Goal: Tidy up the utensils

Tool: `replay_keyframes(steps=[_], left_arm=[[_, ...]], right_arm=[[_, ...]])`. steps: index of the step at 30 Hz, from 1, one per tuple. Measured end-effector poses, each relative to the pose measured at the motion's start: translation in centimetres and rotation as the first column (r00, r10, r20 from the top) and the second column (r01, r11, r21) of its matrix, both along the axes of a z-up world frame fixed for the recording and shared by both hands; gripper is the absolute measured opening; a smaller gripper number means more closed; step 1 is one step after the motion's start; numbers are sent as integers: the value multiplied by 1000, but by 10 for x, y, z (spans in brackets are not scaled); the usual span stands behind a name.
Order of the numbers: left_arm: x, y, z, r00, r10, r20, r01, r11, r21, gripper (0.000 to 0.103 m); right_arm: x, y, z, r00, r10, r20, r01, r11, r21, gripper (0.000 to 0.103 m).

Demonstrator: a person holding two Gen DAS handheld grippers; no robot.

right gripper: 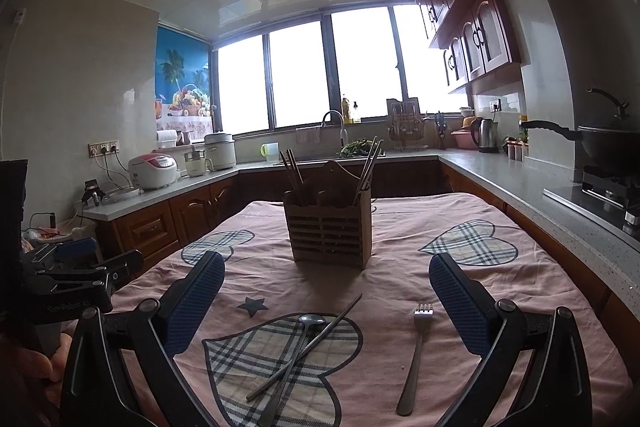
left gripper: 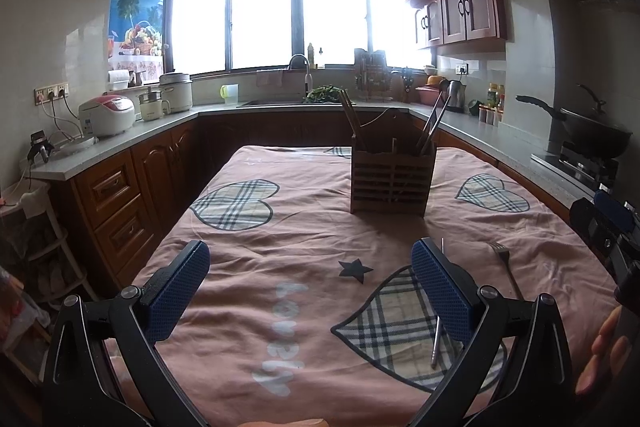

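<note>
A pink tablecloth printed with plaid hearts and a dark star (right gripper: 400, 239) covers the table that fills the middle of the kitchen, with grey countertops and brown wooden cabinets running around it. Toward the far middle of the cloth stands a slatted brown wooden utensil holder (right gripper: 330, 231), upright, with brown wooden chopsticks (right gripper: 294, 171) leaning out of its left compartment and metal chopsticks (right gripper: 368, 167) leaning out of its right. The left gripper (left gripper: 310, 291) hovers above the near part of the cloth, its blue-padded fingers spread wide and holding nothing; the right gripper (right gripper: 326, 301) hovers likewise, spread wide and empty. In the right wrist view three loose utensils lie on the cloth near the camera, well apart from the holder: a silver metal fork (right gripper: 416, 355) lies on bare pink cloth to the right, tines pointing away, while a silver long-handled spoon (right gripper: 298, 351) and a single metal chopstick (right gripper: 308, 345) cross each other on the nearest plaid heart.
</note>
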State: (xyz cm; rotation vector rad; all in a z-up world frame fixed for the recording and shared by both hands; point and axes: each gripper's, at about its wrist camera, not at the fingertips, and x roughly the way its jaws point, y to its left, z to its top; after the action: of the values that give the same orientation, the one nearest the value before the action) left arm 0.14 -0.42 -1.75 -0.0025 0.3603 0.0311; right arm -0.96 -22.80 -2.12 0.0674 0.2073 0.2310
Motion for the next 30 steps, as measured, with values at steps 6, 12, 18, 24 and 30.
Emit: replay_keyframes(steps=[6,12,18,24,30], left_arm=[[2,0,0,1000,2,2,-2,1000,4,103],[3,0,0,1000,4,2,-4,1000,7,103],[5,1,0,1000,5,2,-5,1000,9,103],[6,2,0,1000,5,0,-5,1000,6,103],[7,3,-1,1000,5,0,-5,1000,5,103]], right_arm=[[2,3,4,1000,8,13,-8,1000,-6,103],[6,4,2,1000,14,9,-14,1000,-10,103],[7,5,-3,1000,11,-3,-11,1000,-13,103],[11,4,-6,1000,7,-17,-7,1000,-10,103],[12,4,-7,1000,6,-21,-6,1000,-10,103]])
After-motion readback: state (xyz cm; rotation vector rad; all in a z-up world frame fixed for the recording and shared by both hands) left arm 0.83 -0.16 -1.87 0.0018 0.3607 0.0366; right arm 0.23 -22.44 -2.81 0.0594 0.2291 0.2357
